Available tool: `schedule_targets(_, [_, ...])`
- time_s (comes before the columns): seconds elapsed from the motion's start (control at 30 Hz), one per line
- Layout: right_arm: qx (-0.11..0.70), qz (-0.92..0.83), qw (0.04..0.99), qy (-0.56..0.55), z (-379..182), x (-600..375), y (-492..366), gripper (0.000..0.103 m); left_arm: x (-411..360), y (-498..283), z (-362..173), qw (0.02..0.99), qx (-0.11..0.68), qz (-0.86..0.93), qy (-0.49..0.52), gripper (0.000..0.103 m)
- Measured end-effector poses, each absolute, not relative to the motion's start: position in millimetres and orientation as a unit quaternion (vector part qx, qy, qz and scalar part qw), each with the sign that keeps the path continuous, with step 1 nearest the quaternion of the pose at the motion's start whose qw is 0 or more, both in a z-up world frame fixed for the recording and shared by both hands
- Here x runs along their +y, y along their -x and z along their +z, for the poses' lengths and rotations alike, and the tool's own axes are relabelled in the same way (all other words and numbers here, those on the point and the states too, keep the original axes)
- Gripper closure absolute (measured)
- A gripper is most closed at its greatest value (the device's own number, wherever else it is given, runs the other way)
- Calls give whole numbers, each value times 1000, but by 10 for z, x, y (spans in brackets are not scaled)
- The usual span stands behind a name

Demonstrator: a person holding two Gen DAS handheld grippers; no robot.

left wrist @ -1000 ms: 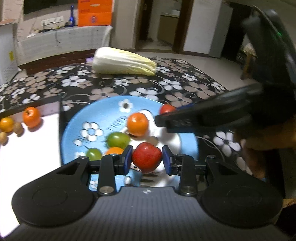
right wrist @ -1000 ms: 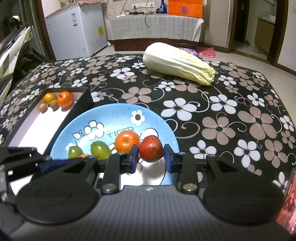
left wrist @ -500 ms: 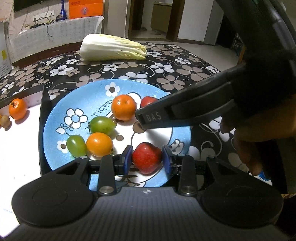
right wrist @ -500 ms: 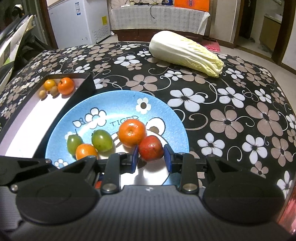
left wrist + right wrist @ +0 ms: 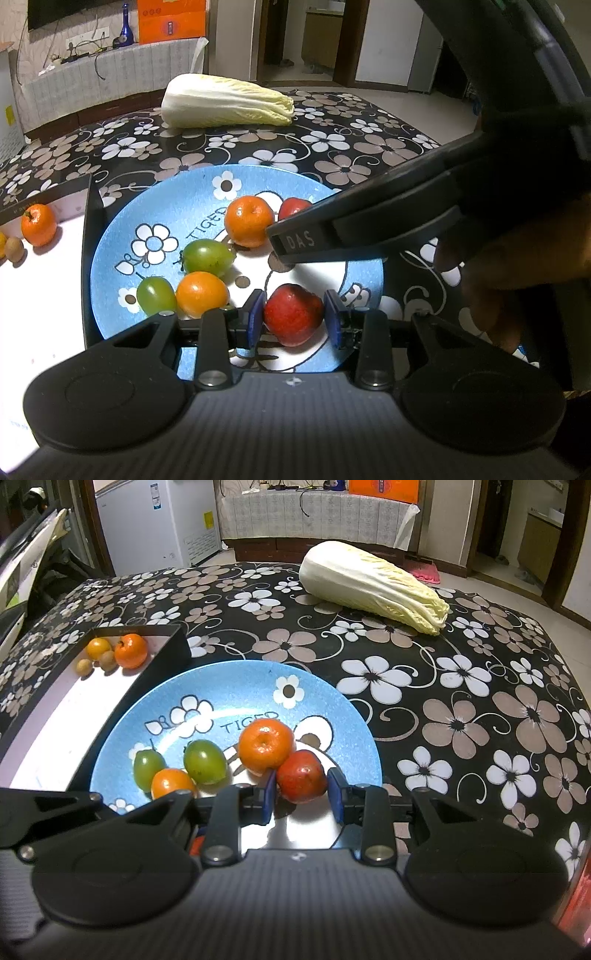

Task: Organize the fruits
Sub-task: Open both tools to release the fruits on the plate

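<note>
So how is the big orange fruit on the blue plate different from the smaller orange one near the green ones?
The big orange fruit is round with a dimpled, matte peel and touches a red fruit. The small orange one is smoother, glossier and more oval, and sits against two green fruits. Both lie on the blue plate, and neither is held.

The right gripper's body (image 5: 424, 218) hid most of one red fruit (image 5: 291, 207). An orange tomato (image 5: 168, 781) sat partly behind the left gripper's arm (image 5: 92, 808). The tray (image 5: 55, 716) ran off frame.
</note>
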State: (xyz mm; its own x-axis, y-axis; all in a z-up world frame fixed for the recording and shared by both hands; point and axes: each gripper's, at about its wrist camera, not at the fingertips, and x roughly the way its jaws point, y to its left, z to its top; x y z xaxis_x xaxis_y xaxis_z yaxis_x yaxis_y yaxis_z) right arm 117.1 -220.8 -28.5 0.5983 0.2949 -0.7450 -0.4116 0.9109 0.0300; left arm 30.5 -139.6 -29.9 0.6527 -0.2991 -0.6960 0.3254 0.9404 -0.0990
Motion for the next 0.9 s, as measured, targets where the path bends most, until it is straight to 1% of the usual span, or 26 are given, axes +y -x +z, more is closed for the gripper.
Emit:
schedule_targets(0.2, [396,197,895,63,-250,-2238,-1166,69,-1396,-301,-293,908,381,-174,-15,63])
schedule_targets(0.23, [393,198,896,63,-238,-2241,-1159,65,-1393,-301,-288,909,379,-174,-14,62])
schedule_targets(0.27, [389,199,898,62,-222,-2246,-1151,64,-1390,-300,-282,909,378,-175,-14,61])
schedule_targets(0.3, [385,199,899,60,-205,-2248,-1146,60,-1384,-297,-272,910,375,-176,-12,56])
schedule_targets(0.33, [381,198,901,59,-187,-2255,-1141,59,-1377,-293,-261,911,372,-176,-10,52])
schedule_targets(0.37, [377,199,903,56,-171,-2261,-1138,59,-1374,-284,-253,912,369,-176,-9,51])
schedule_targets(0.67, [346,201,916,31,-37,-2290,-1122,59,-1315,-234,-155,917,350,-192,6,51])
schedule_targets(0.9, [314,208,926,13,88,-2232,-1101,59,-1194,-134,-12,926,320,-201,26,51])
